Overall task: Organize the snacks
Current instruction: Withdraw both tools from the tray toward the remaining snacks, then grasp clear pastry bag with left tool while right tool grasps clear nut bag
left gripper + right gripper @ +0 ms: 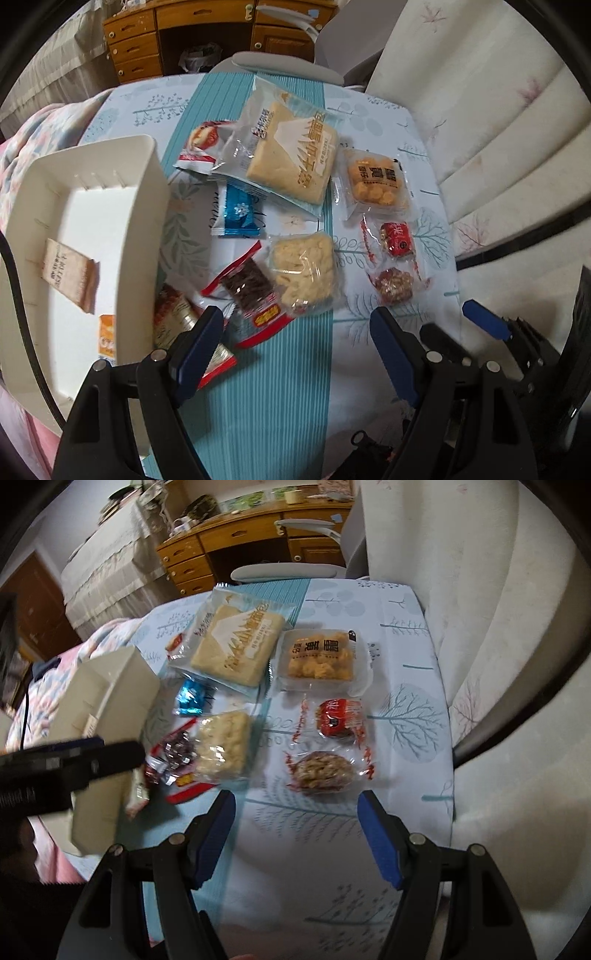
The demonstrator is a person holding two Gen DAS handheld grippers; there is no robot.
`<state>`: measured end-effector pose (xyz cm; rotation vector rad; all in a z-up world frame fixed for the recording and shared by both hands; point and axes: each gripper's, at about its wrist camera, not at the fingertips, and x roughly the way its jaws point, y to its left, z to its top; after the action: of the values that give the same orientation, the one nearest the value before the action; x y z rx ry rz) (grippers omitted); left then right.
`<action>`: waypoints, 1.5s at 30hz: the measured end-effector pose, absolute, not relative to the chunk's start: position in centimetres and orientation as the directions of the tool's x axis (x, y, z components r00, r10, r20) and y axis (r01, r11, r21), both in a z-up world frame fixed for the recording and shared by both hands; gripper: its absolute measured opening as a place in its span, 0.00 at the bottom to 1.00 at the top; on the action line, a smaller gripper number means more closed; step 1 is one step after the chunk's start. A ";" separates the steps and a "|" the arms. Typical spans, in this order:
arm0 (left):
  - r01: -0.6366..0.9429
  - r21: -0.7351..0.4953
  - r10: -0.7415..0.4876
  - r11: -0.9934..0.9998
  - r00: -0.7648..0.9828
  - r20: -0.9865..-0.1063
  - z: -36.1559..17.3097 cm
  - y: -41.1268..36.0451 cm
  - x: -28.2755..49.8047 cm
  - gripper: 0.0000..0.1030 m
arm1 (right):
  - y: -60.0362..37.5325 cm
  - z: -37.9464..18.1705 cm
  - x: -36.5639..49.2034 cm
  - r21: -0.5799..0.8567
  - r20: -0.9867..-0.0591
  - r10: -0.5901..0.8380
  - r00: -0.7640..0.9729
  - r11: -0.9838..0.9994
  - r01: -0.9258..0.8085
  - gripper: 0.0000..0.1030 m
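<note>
Sorting is barely begun, I judge: the white bin (88,206) on the left side of the table holds only a beige wafer packet (70,275) and an orange packet (107,336) against its near wall, while most snacks lie loose on the tablecloth (280,406) just beside it. They sit in a rough cluster — the big bread pack (288,147) farthest out, overlapping a red-and-white pack (201,146), the yellow cookie pack (376,181) to its right, the blue wrapper (238,216) and pale crispy cake (304,269) nearer in.

My left gripper (291,339) hangs over the near end of the cluster, jaws apart and empty, one finger above a red-edged packet (184,325) leaning at the bin's wall. That spread suits a top-down grab of the dark-filled red pack (251,291).

My right gripper (295,834) is likewise spread and empty, lined up short of the nut cake (325,771), with the red candy (338,720) just beyond — probably so each hand works its own side.
</note>
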<state>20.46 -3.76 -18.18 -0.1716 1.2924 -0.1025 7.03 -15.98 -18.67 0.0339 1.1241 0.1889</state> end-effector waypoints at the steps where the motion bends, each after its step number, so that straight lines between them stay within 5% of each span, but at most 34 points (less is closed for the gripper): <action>1: -0.026 -0.181 -0.168 0.983 0.262 -0.950 -18.7 -4.0 20.9 0.78 | -16.1 -19.1 7.2 0.115 -0.891 0.168 0.422 0.982 -0.149 0.67; 15: -0.063 -0.080 -0.071 0.995 0.127 -0.989 -25.5 -6.0 26.4 0.78 | -15.4 -25.2 8.4 -0.060 -0.865 0.133 0.483 0.929 -0.364 0.67; 39: -0.054 0.140 0.143 0.989 0.071 -0.987 -29.9 -9.7 29.8 0.80 | -15.2 -27.3 10.0 -0.154 -0.843 0.075 0.533 0.915 -0.373 0.68; 45: -0.065 0.174 0.178 0.983 0.067 -0.982 -30.1 -11.3 29.8 0.72 | -15.2 -27.2 9.6 -0.157 -0.854 0.072 0.515 0.909 -0.387 0.60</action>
<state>29.79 -11.32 -30.11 0.0921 1.4935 0.1833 9.56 -15.23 -27.23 -0.3497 0.9964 0.2826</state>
